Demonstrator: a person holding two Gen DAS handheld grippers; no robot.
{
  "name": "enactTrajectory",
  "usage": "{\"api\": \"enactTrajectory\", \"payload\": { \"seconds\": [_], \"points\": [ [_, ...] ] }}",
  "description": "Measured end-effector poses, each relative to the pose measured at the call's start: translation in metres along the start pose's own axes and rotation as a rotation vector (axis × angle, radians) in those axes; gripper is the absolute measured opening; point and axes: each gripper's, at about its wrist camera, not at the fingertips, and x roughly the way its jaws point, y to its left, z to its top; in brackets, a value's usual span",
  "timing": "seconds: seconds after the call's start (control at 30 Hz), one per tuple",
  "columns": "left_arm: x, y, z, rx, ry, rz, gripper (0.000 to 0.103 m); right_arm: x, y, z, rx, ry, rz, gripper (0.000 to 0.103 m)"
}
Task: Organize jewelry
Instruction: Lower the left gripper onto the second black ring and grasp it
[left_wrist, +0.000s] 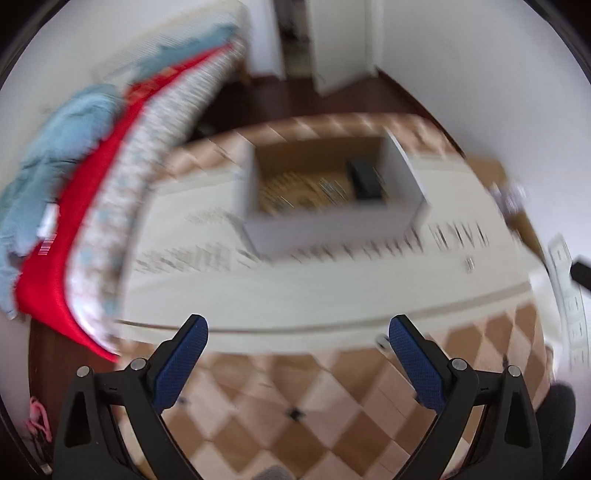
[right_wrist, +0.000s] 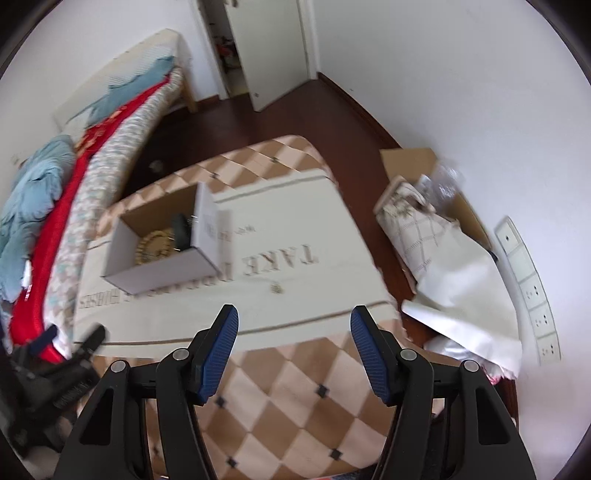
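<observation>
An open cardboard box (left_wrist: 325, 225) (right_wrist: 162, 267) sits on a cream cloth (left_wrist: 295, 295) (right_wrist: 295, 240) over the checkered table. Inside it lie a gold beaded piece (right_wrist: 153, 245) and a dark object (right_wrist: 181, 230) (left_wrist: 364, 181). A small metal jewelry piece (right_wrist: 275, 287) (left_wrist: 470, 264) lies on the cloth to the box's right. My left gripper (left_wrist: 297, 326) is open and empty, above the cloth's near edge. My right gripper (right_wrist: 294, 317) is open and empty, just short of the small piece. The left view is blurred.
A bed with red, blue and patterned bedding (right_wrist: 55, 192) (left_wrist: 74, 192) runs along the left. A cardboard box with a white bag and clear plastic (right_wrist: 443, 236) stands on the floor to the right. Wall sockets (right_wrist: 532, 288) are at the far right. The left gripper shows in the right view (right_wrist: 55, 373).
</observation>
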Motion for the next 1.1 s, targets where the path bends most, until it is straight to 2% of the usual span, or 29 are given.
{"api": "enactTrajectory", "payload": {
  "seconds": [0.17, 0.3, 0.4, 0.47, 0.5, 0.53, 0.6, 0.67, 0.77, 0.83, 1.1],
  "points": [
    [0.039, -0.037, -0.013, 0.075, 0.095, -0.041, 0.100, 0.017, -0.017, -0.002, 0.024, 0.034, -0.024, 0.066],
    [0.051, -0.051, -0.017, 0.100, 0.122, -0.058, 0.096, 0.026, -0.023, -0.003, 0.040, 0.051, -0.026, 0.066],
    [0.055, -0.060, -0.019, 0.116, 0.132, -0.069, 0.077, 0.033, -0.023, -0.003, 0.045, 0.059, -0.026, 0.066],
    [0.059, -0.063, -0.020, 0.123, 0.145, -0.077, 0.046, 0.035, -0.020, -0.003, 0.046, 0.063, -0.025, 0.066],
    [0.061, -0.065, -0.021, 0.126, 0.157, -0.085, 0.038, 0.036, -0.019, -0.004, 0.044, 0.064, -0.024, 0.066],
    [0.062, -0.066, -0.022, 0.125, 0.162, -0.100, 0.031, 0.037, -0.018, -0.004, 0.042, 0.064, -0.025, 0.066],
    [0.062, -0.067, -0.022, 0.131, 0.156, -0.100, 0.024, 0.038, -0.015, -0.003, 0.039, 0.063, -0.026, 0.066],
    [0.062, -0.069, -0.022, 0.133, 0.155, -0.112, 0.009, 0.039, -0.015, -0.003, 0.038, 0.064, -0.027, 0.066],
    [0.062, -0.072, -0.022, 0.136, 0.153, -0.112, 0.007, 0.038, -0.013, -0.004, 0.034, 0.061, -0.029, 0.066],
    [0.060, -0.071, -0.022, 0.133, 0.147, -0.112, 0.002, 0.036, -0.012, -0.003, 0.029, 0.057, -0.030, 0.066],
    [0.047, -0.057, -0.015, 0.119, 0.110, -0.108, 0.002, 0.031, -0.013, -0.003, 0.037, 0.041, -0.021, 0.066]
  ]
}}
